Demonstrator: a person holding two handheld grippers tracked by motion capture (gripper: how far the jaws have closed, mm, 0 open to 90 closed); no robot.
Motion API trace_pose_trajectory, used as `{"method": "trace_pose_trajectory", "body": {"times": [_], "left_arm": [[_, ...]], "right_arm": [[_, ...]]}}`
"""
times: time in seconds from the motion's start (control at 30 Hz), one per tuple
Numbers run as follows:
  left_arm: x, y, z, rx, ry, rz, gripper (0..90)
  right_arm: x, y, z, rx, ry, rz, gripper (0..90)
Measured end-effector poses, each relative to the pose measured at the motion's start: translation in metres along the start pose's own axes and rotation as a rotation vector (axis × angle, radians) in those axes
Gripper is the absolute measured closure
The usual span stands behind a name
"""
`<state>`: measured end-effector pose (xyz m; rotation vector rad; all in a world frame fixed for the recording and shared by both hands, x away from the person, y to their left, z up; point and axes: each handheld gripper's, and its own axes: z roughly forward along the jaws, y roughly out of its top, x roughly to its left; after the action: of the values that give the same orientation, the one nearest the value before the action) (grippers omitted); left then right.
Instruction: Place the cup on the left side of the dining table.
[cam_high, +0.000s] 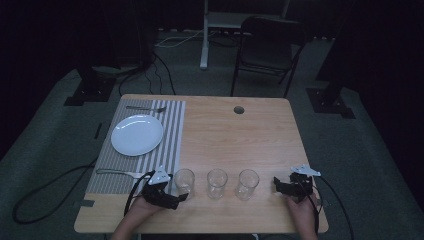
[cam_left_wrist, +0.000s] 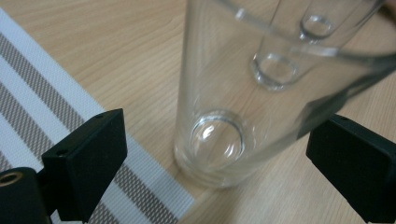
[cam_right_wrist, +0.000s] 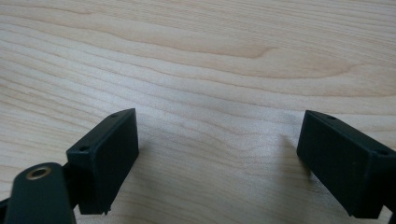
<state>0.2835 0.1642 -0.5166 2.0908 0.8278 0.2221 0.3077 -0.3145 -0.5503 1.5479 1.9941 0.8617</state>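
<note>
Dim room, wooden table (cam_high: 240, 135). Three glasses are standing in a row near the front edge; the left glass (cam_left_wrist: 224, 116) is sitting between the left gripper's (cam_left_wrist: 215, 154) spread jaws, not pinched yet. Right gripper (cam_right_wrist: 217, 149) is hovering wide open over bare wood. Looks like barely anything's done so far.

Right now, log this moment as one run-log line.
left tool: open, jaws either side of leftmost glass | right tool: open over bare table | glasses: three in row | plate: on placemat

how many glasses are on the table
3, in a row along the near edge: left glass at the placemat's corner between the left hand-held gripper's open jaws, middle glass, right glass.
</note>
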Motion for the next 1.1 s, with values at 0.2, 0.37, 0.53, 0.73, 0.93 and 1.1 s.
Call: {"method": "trace_pose_trajectory", "body": {"times": [0.2, 0.37, 0.53, 0.73, 0.93, 1.1], "left_arm": [[-0.006, 0.005, 0.004, -0.030, -0.004, 0.045, 9.0], [-0.009, 0.006, 0.003, -0.080, 0.015, 0.068, 15.8], [-0.009, 0.007, 0.002, -0.130, -0.010, 0.072, 25.0], [-0.009, 0.010, 0.000, -0.193, -0.029, 0.051, 25.0], [-0.013, 0.010, 0.002, -0.194, 0.008, 0.073, 26.9], [-0.015, 0.011, 0.002, -0.195, 0.030, 0.076, 28.1]], "right_arm": [[0.000, 0.000, 0.000, 0.000, 0.000, -0.001, 12.3], [0.000, 0.000, 0.000, 0.000, 0.000, 0.000, 12.3], [0.000, 0.000, 0.000, 0.000, 0.001, 0.000, 12.3], [0.000, 0.000, 0.000, 0.000, 0.001, 0.000, 12.3], [0.000, 0.000, 0.000, 0.000, 0.001, 0.000, 12.3], [0.000, 0.000, 0.000, 0.000, 0.000, 0.000, 12.3]]}}
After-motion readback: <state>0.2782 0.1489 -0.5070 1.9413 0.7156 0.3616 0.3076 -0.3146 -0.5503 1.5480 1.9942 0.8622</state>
